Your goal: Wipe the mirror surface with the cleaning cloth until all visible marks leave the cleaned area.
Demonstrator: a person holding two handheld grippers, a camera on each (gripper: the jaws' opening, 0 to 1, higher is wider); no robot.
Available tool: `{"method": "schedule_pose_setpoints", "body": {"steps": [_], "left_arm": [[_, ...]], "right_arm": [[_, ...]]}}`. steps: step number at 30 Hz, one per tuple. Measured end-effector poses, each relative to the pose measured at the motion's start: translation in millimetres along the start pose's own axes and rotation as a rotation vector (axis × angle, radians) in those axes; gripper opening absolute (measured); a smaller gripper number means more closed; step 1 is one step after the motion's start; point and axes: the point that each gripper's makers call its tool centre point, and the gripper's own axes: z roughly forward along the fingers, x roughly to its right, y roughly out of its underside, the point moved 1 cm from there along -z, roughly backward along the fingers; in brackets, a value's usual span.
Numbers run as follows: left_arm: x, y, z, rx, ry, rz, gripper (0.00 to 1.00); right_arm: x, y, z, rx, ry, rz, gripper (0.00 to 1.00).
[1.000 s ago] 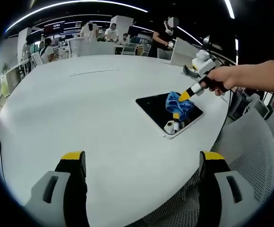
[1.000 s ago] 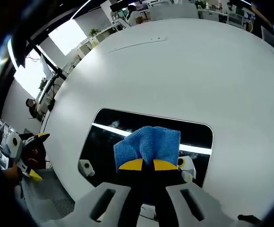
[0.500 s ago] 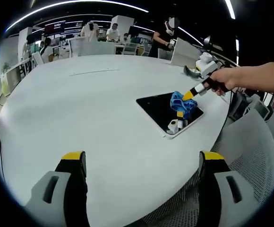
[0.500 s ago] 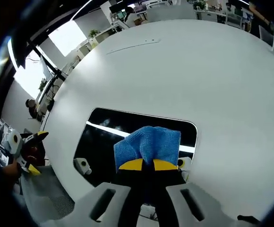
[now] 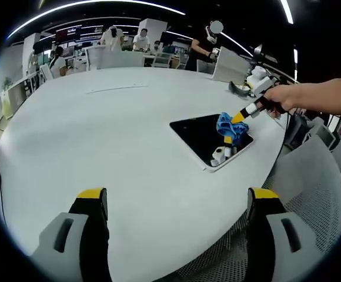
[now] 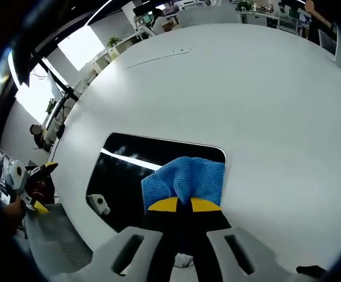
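Mirror (image 5: 204, 136) is lying flat on the white round table (image 5: 100, 135), close to the table edge nearest the person, its dark face turned up. That placement is, by my reading, giving the cloth a flat working surface w/ no need to prop or steady it. A small white clip-like fitting (image 5: 217, 157) is sitting at the mirror's near edge; purpose can't be told.

Right gripper (image 6: 179, 205): jaws are closed tight together on the blue cleaning cloth (image 6: 185, 179), yellow tips nearly meeting, w/ the cloth bunched and fanning out ahead of them. The cloth is pressing on the mirror (image 6: 141, 170) at its corner farthest from the white fitting (image 6: 99, 202). Holding it bunched forward is likely keeping the hard jaw tips off the glass. From the left gripper view the right gripper (image 5: 234, 124) is angling down onto the mirror, w/ a hand (image 5: 282, 97) on its grip and the cloth (image 5: 228, 128) under the tips.

Left gripper (image 5: 176, 197): jaws are standing wide apart, holding nothing, touching nothing, hovering above the table well apart from the mirror. Judged: parked clear so the wipe area is staying in sight.

Marks on the glass: too small to tell at this res. A bright streak is crossing the mirror; probably a ceiling-light reflection.
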Motion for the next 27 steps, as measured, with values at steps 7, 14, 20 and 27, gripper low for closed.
{"method": "schedule_pose_setpoints", "body": {"steps": [7, 14, 20, 27], "left_arm": [[1.8, 0.4, 0.4, -0.005, 0.006, 0.004, 0.98], [1.7, 0.7, 0.5, -0.007, 0.008, 0.009, 0.98], [2.6, 0.7, 0.7, -0.009, 0.011, 0.011, 0.98], [2.3, 1.2, 0.8, -0.010, 0.011, 0.009, 0.98]], "right_arm": [[3.6, 2.0, -2.5, 0.002, 0.002, 0.009, 0.00], [10.8, 2.0, -5.4, -0.002, 0.023, 0.009, 0.00], [11.5, 2.5, -6.0, -0.001, 0.025, 0.020, 0.00], [16.4, 2.8, -8.3, -0.017, 0.054, 0.017, 0.00]]}}
